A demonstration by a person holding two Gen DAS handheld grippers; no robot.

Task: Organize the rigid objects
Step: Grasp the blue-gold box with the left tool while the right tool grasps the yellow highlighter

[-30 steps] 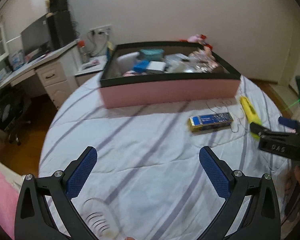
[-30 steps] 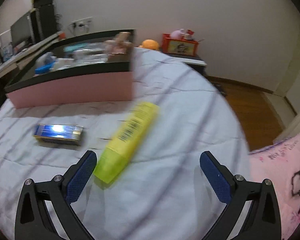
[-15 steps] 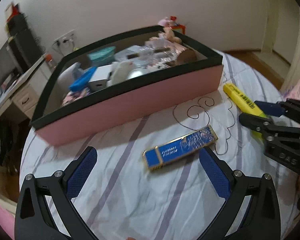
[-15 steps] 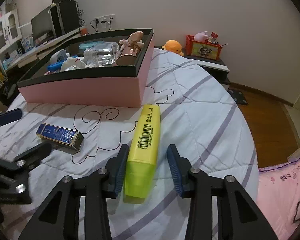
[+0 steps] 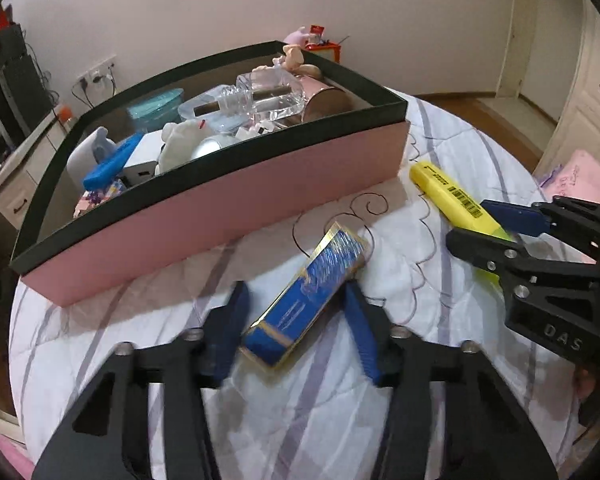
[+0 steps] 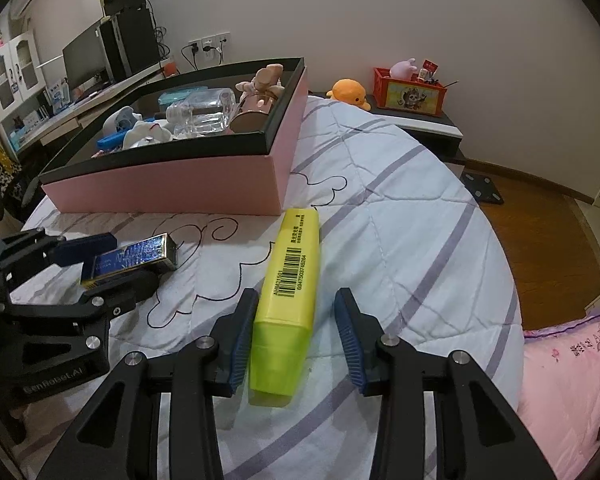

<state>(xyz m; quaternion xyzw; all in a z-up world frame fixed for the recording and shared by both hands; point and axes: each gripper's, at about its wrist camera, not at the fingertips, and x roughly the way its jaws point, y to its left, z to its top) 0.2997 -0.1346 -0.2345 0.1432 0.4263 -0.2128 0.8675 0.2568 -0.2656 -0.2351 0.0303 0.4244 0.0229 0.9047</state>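
Observation:
A blue and gold box lies on the white striped bedspread in front of a pink storage box filled with several objects. My left gripper is open with its fingers on either side of the blue box, which also shows in the right wrist view. A yellow highlighter lies to the right. My right gripper is open around its cap end, left pad close to it, right pad apart. It also shows in the left wrist view.
The pink box has a black rim and stands at the back of the bed. A desk with a monitor is far left. A side table with an orange plush and a red crate is behind. A pink pillow lies right.
My left gripper has moved forward onto the blue box and narrowed around it. My right gripper narrowed around the highlighter half a second ago and now stands a little wider.

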